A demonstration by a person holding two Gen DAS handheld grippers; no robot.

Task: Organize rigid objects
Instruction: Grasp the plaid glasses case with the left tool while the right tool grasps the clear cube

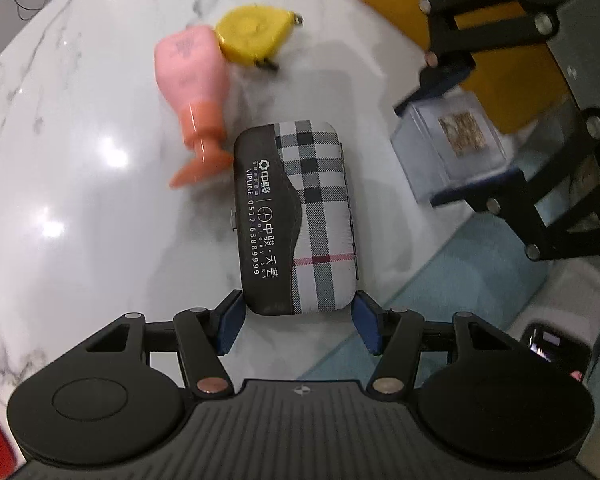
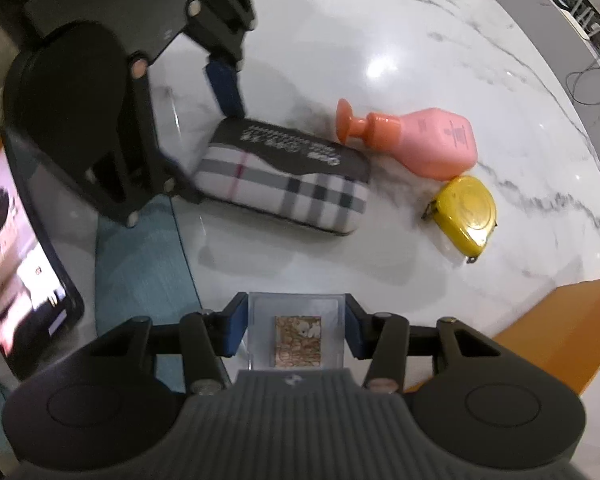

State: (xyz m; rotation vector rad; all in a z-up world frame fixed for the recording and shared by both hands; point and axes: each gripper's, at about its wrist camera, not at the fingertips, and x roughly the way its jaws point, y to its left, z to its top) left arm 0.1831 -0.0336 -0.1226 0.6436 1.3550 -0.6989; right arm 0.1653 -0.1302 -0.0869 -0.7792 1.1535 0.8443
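Left gripper (image 1: 299,322) of mine sits at the near short end of the plaid case (image 1: 296,216), its two blue pads on either side of that end; whether they press the case or only flank it I cannot tell from either view. That case lies flat on the white marble table (image 1: 80,184), long side pointing away from me, with a dark flap bearing white lettering along one side. My right gripper (image 2: 296,330) is clenched on a small clear plastic box (image 2: 298,332) with a brown patterned card inside, the blue pads against its two side walls. From the left wrist view this box (image 1: 448,144) hangs to the right of the case, apart from it, over the table's edge region. Beyond the case's far left corner lies a pink bottle (image 1: 192,76) on its side, its orange pump head (image 1: 198,160) pointing back toward the case and close beside it. Touching the bottle's broad end on the far side of the case is a yellow tape measure (image 1: 252,34). Near the case's right side a blue mat (image 2: 140,264) lies past the table's edge, and a phone (image 2: 16,248) with a lit screen rests beside that mat.
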